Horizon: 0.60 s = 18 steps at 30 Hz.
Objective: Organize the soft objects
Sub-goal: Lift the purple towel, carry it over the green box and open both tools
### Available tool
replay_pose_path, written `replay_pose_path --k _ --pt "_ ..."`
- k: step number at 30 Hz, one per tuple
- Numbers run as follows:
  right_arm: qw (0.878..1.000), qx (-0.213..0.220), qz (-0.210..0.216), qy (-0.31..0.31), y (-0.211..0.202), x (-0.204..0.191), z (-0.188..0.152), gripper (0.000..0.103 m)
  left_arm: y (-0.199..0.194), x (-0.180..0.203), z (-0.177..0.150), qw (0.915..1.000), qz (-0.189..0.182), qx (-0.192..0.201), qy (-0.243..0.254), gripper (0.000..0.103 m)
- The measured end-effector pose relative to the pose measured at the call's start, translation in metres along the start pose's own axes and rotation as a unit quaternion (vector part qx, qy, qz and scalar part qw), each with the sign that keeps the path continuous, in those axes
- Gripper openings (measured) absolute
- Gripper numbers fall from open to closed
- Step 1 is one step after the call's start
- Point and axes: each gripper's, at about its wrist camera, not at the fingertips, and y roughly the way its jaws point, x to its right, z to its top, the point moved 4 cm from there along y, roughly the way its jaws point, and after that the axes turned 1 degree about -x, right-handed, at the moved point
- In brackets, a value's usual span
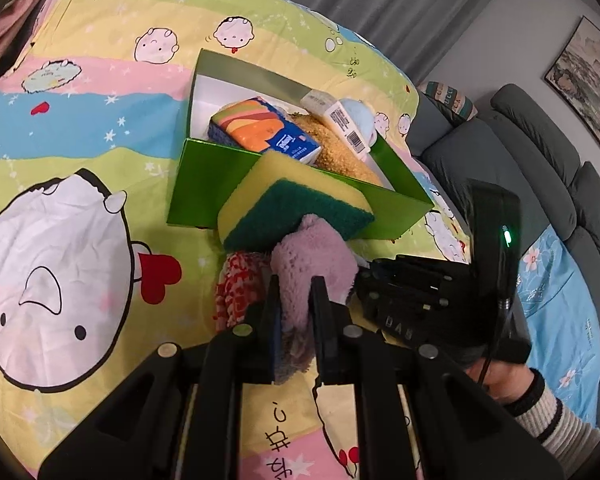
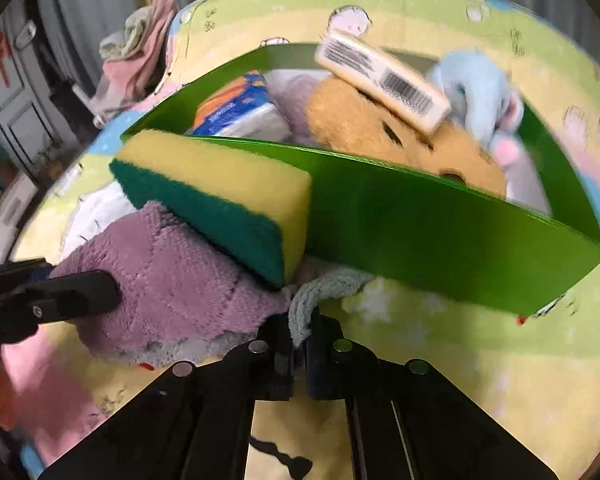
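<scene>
In the left wrist view, your left claw [image 1: 296, 292] is clamped on the purple cloth [image 1: 312, 264], which lies on the bed [image 1: 80, 128] just in front of the green box [image 1: 300, 196]. A sponge [image 1: 296, 200] leans on the cloth and against the box's near wall. The right claw [image 1: 364, 276] sits just beside the cloth, its jaws hidden here. Lift gently, or the sponge will likely tumble off.

In the right wrist view, your right claw [image 2: 300, 328] is closed on a grey-blue edge of the cloth [image 2: 172, 280], the jaws pinched tight. The left claw [image 2: 80, 296] grips the cloth's far side. The box [image 2: 420, 220] already holds a tissue pack [image 2: 240, 108], a brown plush [image 2: 360, 128], a barcoded bar [image 2: 384, 80] and a blue plush [image 2: 476, 92]. Raise both ends evenly, clear the near wall, and aim for the gap behind the sponge [image 2: 212, 184].
</scene>
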Motion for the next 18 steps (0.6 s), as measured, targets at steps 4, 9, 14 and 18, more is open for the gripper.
replay_pose_path --k 4,9,14,18 --pt "0.998 0.018 0.050 0.031 -0.008 -0.001 -0.001 0.004 -0.001 -0.005 0.000 0.9998 -0.010 -0.001 -0.014 0.011" --pt "0.990 0.050 0.122 0.051 -0.044 -0.011 -0.009 0.004 -0.018 0.003 0.000 0.9998 -0.018 0.010 -0.006 0.010" --pt "0.983 0.086 0.152 0.059 -0.088 -0.019 -0.021 0.004 -0.041 0.027 -0.003 0.9989 -0.033 0.027 0.019 0.010" --pt "0.981 0.118 0.147 0.034 -0.127 -0.032 -0.021 0.004 -0.057 0.049 -0.003 0.9977 -0.045 0.043 0.029 0.010"
